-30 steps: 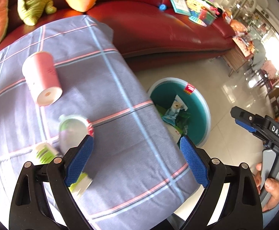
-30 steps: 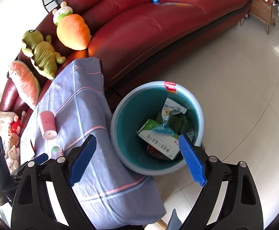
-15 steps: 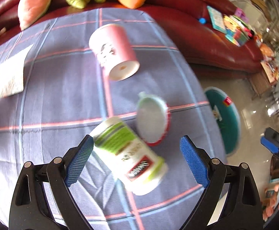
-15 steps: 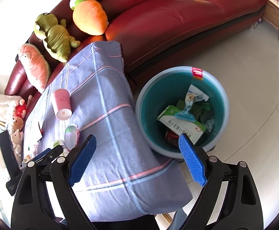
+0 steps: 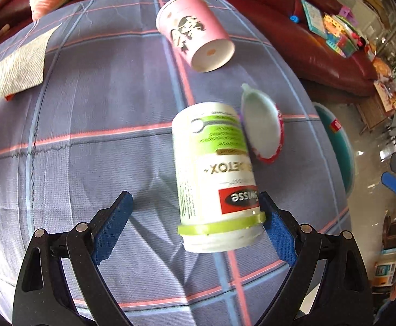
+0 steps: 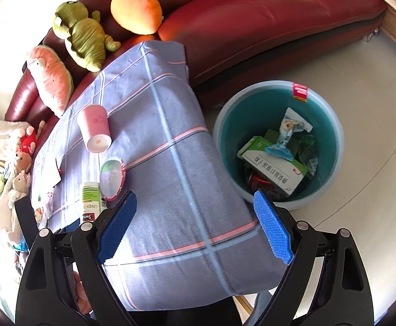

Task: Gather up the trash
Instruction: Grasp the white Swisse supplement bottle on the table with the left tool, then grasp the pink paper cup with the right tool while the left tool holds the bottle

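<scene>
Left wrist view: the left gripper (image 5: 195, 225) is spread wide over a table draped in a blue plaid cloth (image 5: 89, 125). A white and green supplement bottle (image 5: 215, 176) lies on its side between the blue pads, its cap end toward the camera; the right pad (image 5: 278, 233) sits just beside or against the cap, though which is unclear, while the left pad stands well apart. Past the bottle lie a small cup with a foil lid (image 5: 263, 127), somewhat blurred, and a tipped pink paper cup (image 5: 195, 32). Only a sliver of the teal bin (image 5: 339, 146) shows beyond the cloth's edge. Right wrist view: the right gripper (image 6: 195, 225) is wide open and empty above the cloth's near corner. The bin (image 6: 278, 144), on the floor beside the table, holds a box and wrappers. The bottle (image 6: 90, 201) is partly hidden behind the gripper's left finger.
</scene>
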The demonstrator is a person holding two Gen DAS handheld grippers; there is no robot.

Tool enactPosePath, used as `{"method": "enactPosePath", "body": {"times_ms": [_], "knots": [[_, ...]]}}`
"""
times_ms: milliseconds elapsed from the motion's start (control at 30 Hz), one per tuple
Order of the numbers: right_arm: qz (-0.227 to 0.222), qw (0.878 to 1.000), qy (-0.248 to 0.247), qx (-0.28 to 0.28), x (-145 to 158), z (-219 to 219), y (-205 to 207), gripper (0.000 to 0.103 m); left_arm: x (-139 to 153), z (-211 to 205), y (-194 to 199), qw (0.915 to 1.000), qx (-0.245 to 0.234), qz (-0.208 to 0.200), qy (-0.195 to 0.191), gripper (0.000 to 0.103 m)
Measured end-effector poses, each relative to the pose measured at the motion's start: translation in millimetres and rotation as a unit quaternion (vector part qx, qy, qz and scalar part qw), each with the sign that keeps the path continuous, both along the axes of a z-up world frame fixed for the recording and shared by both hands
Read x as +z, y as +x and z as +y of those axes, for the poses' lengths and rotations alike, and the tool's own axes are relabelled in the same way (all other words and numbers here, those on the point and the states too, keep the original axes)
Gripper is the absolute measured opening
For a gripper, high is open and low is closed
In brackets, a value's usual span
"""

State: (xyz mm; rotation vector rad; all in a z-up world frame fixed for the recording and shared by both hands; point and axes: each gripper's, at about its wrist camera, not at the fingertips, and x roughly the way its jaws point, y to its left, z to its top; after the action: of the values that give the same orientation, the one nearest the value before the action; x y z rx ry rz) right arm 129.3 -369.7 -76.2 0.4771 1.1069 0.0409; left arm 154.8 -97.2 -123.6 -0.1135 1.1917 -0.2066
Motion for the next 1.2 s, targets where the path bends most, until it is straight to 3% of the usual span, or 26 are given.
{"method": "enactPosePath", "body": {"times_ms": [167, 200, 233, 267, 400, 733, 900, 1033, 1100, 1167, 1200], "knots": [[0.005, 1.000, -0.005, 0.016, 3, 25, 9, 0.084, 5, 11, 5, 0.9994, -0.014, -0.021, -0.022, 0.091], [0.005, 1.000, -0.006, 0.017, 4, 27, 10, 0.084, 6, 11, 4, 0.9993, -0.019, -0.024, -0.022, 0.087], [0.005, 1.000, -0.008, 0.020, 5, 32, 12, 0.084, 6, 11, 5, 0.9988, -0.034, -0.025, -0.027, 0.061], [0.006, 1.000, -0.009, 0.023, 6, 36, 14, 0.084, 6, 11, 4, 0.9983, -0.046, -0.022, -0.027, 0.054], [0.015, 0.999, -0.013, 0.035, 5, 53, 26, 0.084, 12, 27, 4, 0.9973, -0.054, -0.036, -0.035, 0.053], [0.020, 0.993, -0.030, 0.116, 11, 122, 105, 0.084, 53, 98, 40, 0.9933, 0.008, -0.084, -0.079, 0.051], [0.032, 0.985, -0.016, 0.169, 4, 162, 156, 0.084, 50, 105, 59, 0.9936, 0.013, -0.080, -0.079, 0.051], [0.043, 0.981, -0.014, 0.191, -4, 188, 181, 0.084, 49, 112, 52, 0.9929, -0.001, -0.078, -0.089, 0.052], [0.039, 0.980, -0.008, 0.195, -5, 194, 181, 0.084, 47, 111, 46, 0.9939, -0.007, -0.080, -0.076, 0.063], [0.038, 0.980, -0.006, 0.195, -6, 197, 178, 0.084, 39, 109, 37, 0.9944, -0.010, -0.079, -0.069, 0.081], [0.039, 0.980, -0.005, 0.193, -7, 196, 175, 0.084, 35, 109, 33, 0.9940, -0.014, -0.078, -0.075, 0.083]]}}
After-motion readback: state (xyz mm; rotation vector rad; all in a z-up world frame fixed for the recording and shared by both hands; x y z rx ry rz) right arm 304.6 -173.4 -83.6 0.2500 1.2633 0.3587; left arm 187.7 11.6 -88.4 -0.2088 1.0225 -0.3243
